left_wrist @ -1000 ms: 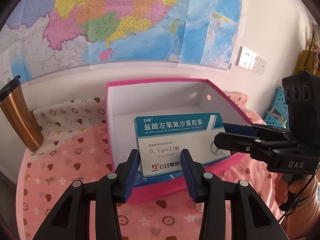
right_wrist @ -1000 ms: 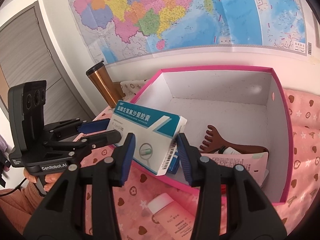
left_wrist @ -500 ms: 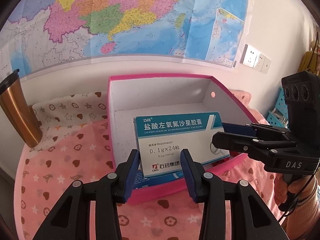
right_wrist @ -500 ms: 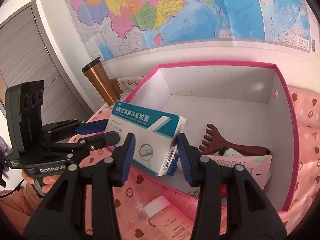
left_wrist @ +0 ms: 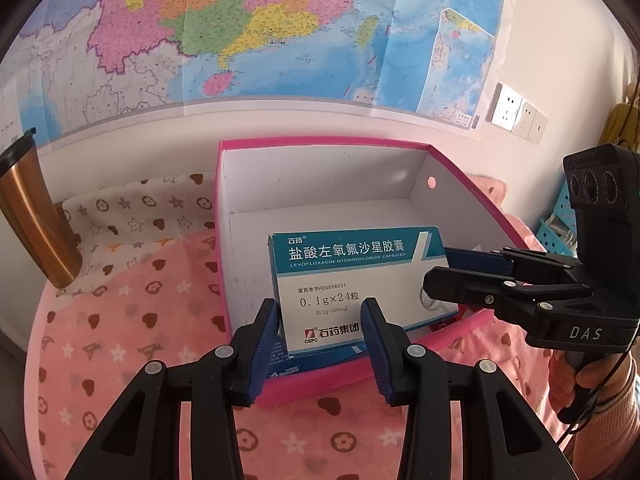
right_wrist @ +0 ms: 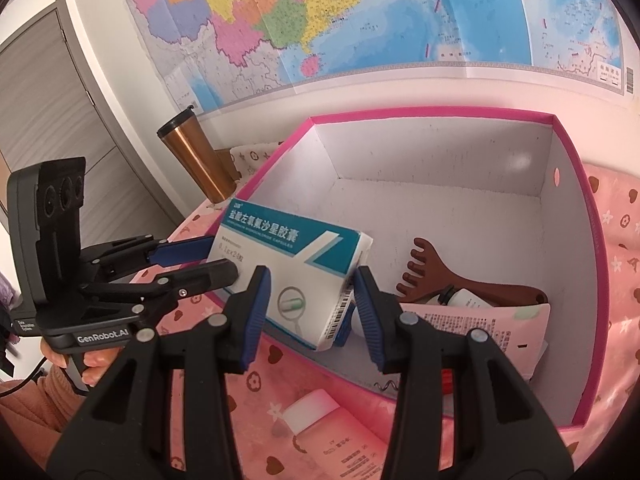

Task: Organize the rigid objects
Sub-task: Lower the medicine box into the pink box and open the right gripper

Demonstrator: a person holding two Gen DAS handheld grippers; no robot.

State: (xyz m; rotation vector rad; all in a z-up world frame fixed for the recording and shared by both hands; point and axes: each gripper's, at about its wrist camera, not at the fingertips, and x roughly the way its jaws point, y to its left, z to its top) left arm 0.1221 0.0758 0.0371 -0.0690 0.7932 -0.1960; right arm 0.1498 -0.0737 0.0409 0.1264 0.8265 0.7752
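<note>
Pink box: brown comb, white bottle, pink packet. Both left gripper and right gripper clamp the medicine carton.

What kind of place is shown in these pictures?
Probably a room in a home. A large map hangs on the wall, a heart-patterned pink cloth covers the table, and wall sockets and a grey door show.

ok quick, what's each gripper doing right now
left gripper: closed on one end of the medicine box.
right gripper: closed on the other end of the same box, over the pink bin.
</note>
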